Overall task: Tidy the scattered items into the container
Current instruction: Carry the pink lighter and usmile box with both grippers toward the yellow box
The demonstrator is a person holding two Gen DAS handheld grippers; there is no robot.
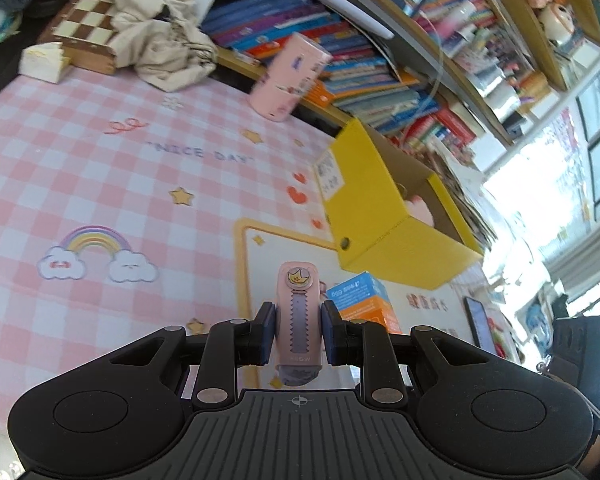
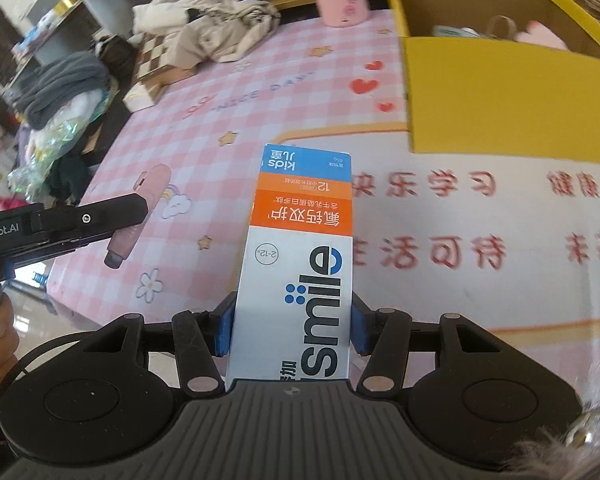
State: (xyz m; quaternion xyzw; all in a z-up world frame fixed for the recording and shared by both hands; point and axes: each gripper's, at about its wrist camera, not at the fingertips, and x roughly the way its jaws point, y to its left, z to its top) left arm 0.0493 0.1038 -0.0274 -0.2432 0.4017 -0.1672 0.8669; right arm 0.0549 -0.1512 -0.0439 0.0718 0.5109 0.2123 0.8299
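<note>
Toothpaste box (image 2: 296,264), white, orange and blue with "smile" lettering, sat clamped lengthwise in your right gripper (image 2: 292,326), jaws pressed against both its long sides above the counter (image 2: 220,100). Your left gripper (image 1: 299,334) had its jaws closed on a slim pink cutter (image 1: 299,312) bearing a crown badge. Farther off stood the open yellow box (image 2: 500,96), some things already inside.
</note>
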